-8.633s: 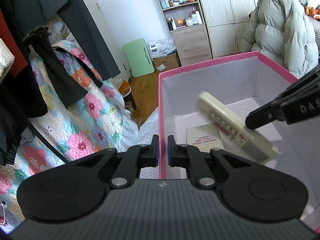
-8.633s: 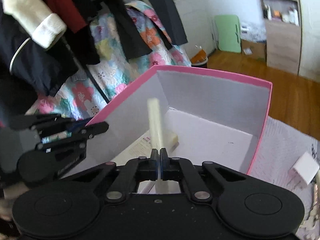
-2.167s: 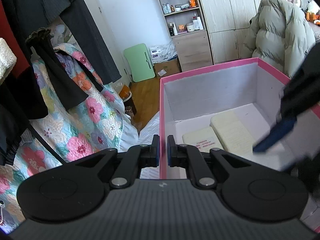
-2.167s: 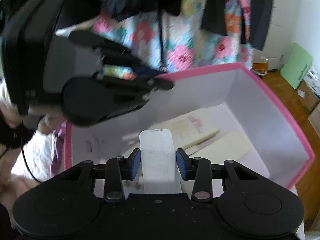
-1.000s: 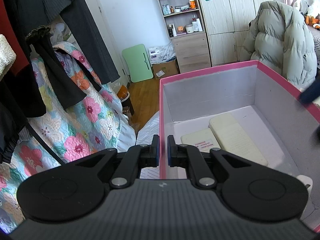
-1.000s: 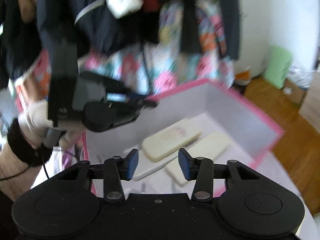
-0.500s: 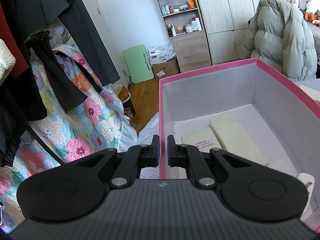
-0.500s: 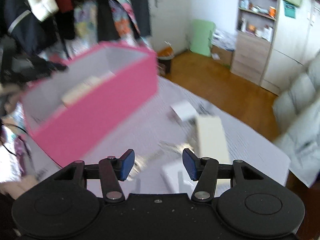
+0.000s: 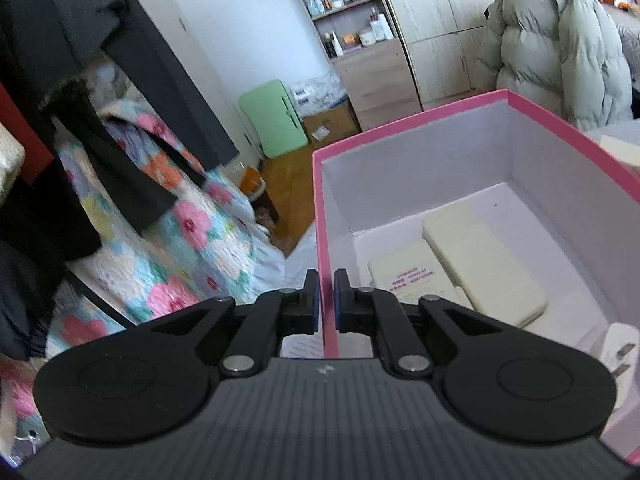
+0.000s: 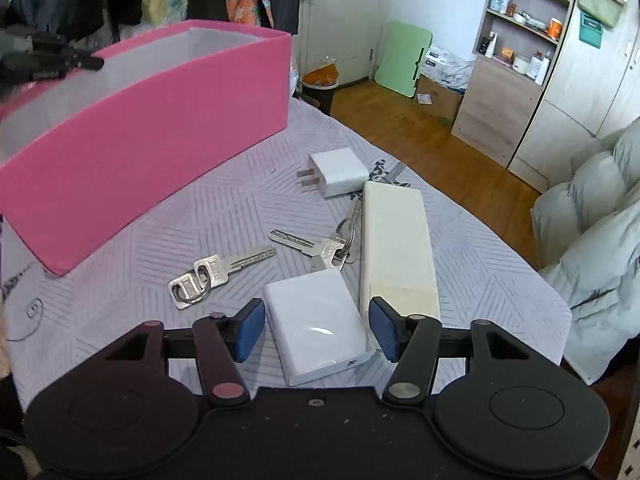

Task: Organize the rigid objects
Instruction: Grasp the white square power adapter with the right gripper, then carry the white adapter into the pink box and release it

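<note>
My left gripper [image 9: 326,300] is shut on the near wall of the pink box [image 9: 420,128]. Inside the box lie two cream remotes [image 9: 480,264], one with red print [image 9: 408,276], and a white plug [image 9: 620,344] in the near corner. My right gripper [image 10: 316,330] hangs over the lilac bedspread, its jaws opening. A white rectangular block [image 10: 316,320] lies between the blue pads [image 10: 250,330], which do not press on it. A long cream remote [image 10: 396,248] lies just right of the block. The pink box [image 10: 140,128] stands to the left.
A white charger plug [image 10: 340,172] and two bunches of keys [image 10: 212,276] [image 10: 316,248] lie on the bedspread [image 10: 120,320] ahead of the right gripper. Hanging clothes [image 9: 120,80] and a flowered quilt [image 9: 180,240] are left of the box. The bed's edge drops to wooden floor [image 10: 440,152].
My right gripper swung away from the box interior, over to the loose items on the bed, and came down over the white block with wider jaws. The left gripper kept its hold.
</note>
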Motion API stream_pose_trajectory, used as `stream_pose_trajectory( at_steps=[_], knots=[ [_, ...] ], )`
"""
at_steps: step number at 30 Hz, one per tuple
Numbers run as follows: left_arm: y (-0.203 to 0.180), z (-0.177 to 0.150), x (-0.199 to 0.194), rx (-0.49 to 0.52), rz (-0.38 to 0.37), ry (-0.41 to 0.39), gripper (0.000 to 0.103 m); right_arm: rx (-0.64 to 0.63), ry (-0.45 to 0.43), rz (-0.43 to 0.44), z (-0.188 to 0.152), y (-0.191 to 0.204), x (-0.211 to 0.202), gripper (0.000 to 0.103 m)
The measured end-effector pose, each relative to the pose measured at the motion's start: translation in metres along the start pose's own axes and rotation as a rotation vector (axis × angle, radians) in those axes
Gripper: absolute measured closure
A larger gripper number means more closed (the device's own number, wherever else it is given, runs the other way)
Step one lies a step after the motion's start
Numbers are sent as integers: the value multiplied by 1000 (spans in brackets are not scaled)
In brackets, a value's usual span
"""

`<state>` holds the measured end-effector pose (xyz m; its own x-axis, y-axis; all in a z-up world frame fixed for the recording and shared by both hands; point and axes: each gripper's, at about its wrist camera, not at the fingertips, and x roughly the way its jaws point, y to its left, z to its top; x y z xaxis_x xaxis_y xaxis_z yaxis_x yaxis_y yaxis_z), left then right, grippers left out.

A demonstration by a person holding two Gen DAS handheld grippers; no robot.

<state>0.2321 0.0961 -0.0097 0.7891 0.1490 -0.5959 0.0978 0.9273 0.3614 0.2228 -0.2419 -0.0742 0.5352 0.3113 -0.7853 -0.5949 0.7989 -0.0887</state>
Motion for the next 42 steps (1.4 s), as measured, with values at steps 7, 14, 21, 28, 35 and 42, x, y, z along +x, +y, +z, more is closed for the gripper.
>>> stream_pose_trajectory(
  at_steps=[7,14,21,28,35,42],
  knots=[
    [12,10,-1,31,-69,93,97,56,47,-22,2,6,-1,44],
    [16,8,3,-35,-95,153,97,243,130,52,5,16,-7,47],
    [16,-1,2,-84,-81,126,97,159,131,41,8,36,0,49],
    [9,-9,-2,-94,-49,63,97,186,49,11,20,38,-22,49],
    [3,-14,-6,-75,-28,26,97,136,-130,100,67,63,-61,49],
    [3,-15,-5,-75,-14,7,96,-25,-159,259,130,118,-39,49]
  ],
)
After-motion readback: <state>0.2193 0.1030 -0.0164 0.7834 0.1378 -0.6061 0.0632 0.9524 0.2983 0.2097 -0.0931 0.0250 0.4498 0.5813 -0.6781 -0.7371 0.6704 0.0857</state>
